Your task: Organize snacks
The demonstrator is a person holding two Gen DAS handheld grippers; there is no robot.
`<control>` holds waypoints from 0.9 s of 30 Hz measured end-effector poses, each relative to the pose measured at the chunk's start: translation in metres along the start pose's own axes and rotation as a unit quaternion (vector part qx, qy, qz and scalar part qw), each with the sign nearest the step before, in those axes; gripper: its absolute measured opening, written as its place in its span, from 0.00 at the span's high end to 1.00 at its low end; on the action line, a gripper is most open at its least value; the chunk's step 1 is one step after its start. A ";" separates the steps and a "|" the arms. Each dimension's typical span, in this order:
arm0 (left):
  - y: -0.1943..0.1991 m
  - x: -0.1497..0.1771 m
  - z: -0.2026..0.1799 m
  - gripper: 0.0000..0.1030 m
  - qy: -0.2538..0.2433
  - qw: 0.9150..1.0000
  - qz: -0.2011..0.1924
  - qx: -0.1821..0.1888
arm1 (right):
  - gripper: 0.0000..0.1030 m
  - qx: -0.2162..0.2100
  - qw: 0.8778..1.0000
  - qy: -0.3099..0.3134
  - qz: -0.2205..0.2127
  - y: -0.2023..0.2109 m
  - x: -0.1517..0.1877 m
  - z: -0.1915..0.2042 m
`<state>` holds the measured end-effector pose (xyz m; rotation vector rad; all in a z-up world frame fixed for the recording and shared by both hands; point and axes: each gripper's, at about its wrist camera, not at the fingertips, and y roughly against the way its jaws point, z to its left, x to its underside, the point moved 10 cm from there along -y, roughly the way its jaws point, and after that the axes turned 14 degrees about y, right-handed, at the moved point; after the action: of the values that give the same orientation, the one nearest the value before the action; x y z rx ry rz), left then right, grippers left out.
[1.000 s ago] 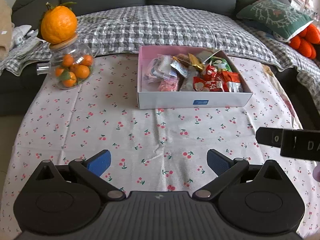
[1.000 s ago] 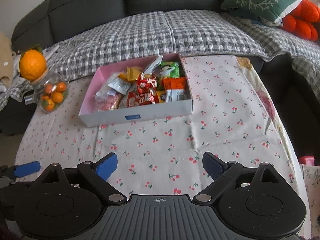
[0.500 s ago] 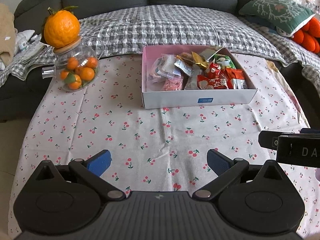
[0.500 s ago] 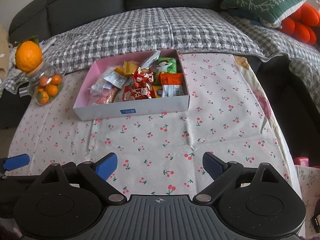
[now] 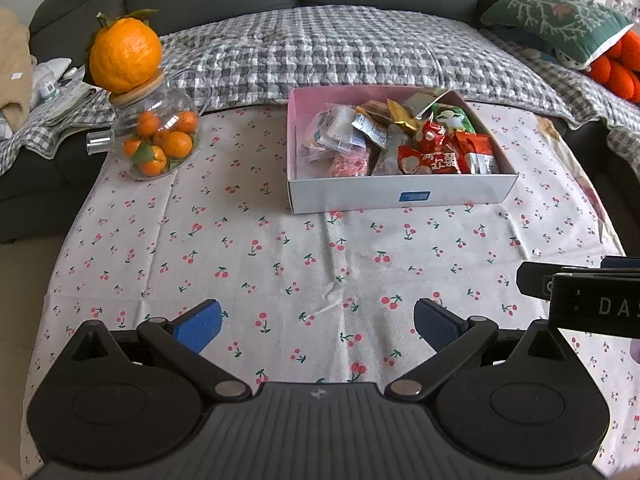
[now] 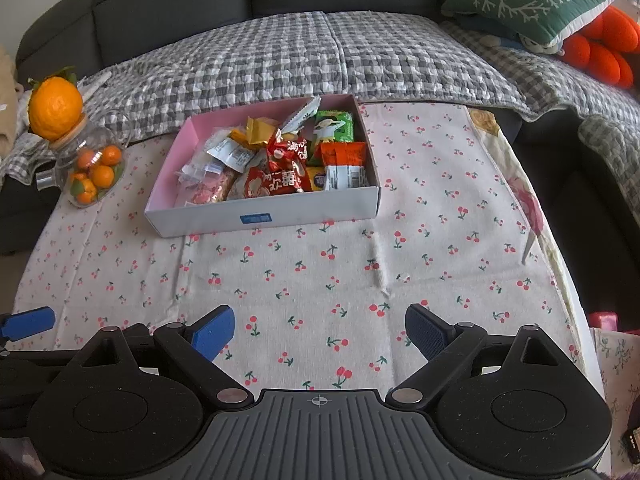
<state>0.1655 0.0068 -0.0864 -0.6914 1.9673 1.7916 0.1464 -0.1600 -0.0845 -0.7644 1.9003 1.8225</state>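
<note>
A shallow white box with a pink inside stands on the cherry-print tablecloth, filled with several wrapped snacks in red, orange, green, gold and clear packets. The same box and its snacks show in the right wrist view. My left gripper hovers over bare cloth well short of the box, open, nothing between its blue pads. My right gripper is likewise open and empty, near the table's front. The right gripper's body shows at the left view's right edge.
A glass jar of small oranges with a large orange on its lid stands at the table's far left. A grey checked blanket covers the sofa behind. A green cushion and orange plush lie far right.
Both views have shifted slightly, so the box sits a little differently in each frame. Both grippers stay open and empty; nothing on the table has moved.
</note>
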 end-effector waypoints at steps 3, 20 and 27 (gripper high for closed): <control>0.000 0.000 0.001 0.00 0.000 1.000 0.000 -0.004 | 0.08 0.000 1.000 0.000 0.000 0.000 0.000 0.000; 0.001 -0.001 0.001 0.00 0.001 1.000 -0.001 -0.001 | 0.08 -0.001 1.000 -0.002 0.000 -0.001 0.001 -0.001; 0.001 -0.001 0.000 0.00 0.001 1.000 0.000 -0.001 | 0.08 0.000 1.000 -0.001 0.000 -0.001 0.001 0.000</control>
<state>0.1656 0.0067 -0.0850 -0.6949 1.9667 1.7931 0.1463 -0.1606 -0.0861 -0.7608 1.8993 1.8229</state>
